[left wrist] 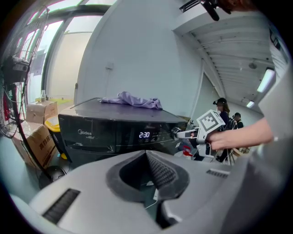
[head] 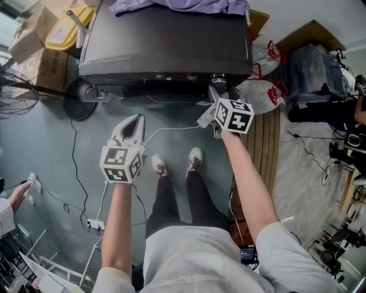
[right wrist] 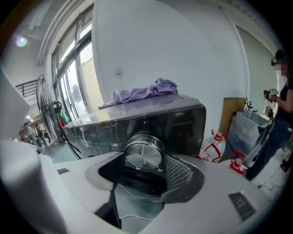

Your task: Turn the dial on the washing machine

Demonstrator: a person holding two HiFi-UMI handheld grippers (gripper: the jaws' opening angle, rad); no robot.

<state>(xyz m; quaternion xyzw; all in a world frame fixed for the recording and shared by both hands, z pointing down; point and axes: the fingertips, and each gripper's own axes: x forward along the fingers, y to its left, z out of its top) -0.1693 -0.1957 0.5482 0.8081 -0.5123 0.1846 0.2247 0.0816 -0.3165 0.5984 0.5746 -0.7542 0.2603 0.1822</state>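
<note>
A dark washing machine [head: 166,46] stands in front of me with a purple cloth [head: 183,6] on its top. Its silver dial [head: 219,79] sits at the right end of the front panel. My right gripper [head: 216,91] reaches up to it. In the right gripper view the dial [right wrist: 143,153] fills the space between the two pads, which press on its sides. My left gripper [head: 139,118] hangs over the floor, well short of the machine [left wrist: 100,132], tips together and holding nothing. The left gripper view shows the lit display [left wrist: 144,135] and the right gripper at the dial [left wrist: 175,132].
Cardboard boxes [head: 43,51] and a yellow bin [head: 66,28] stand left of the machine, with a fan base [head: 80,97] below them. Bags [head: 263,91] and a wooden pallet [head: 269,149] lie to the right. Cables and a power strip [head: 94,224] cross the floor. Another person's hand [head: 17,197] shows far left.
</note>
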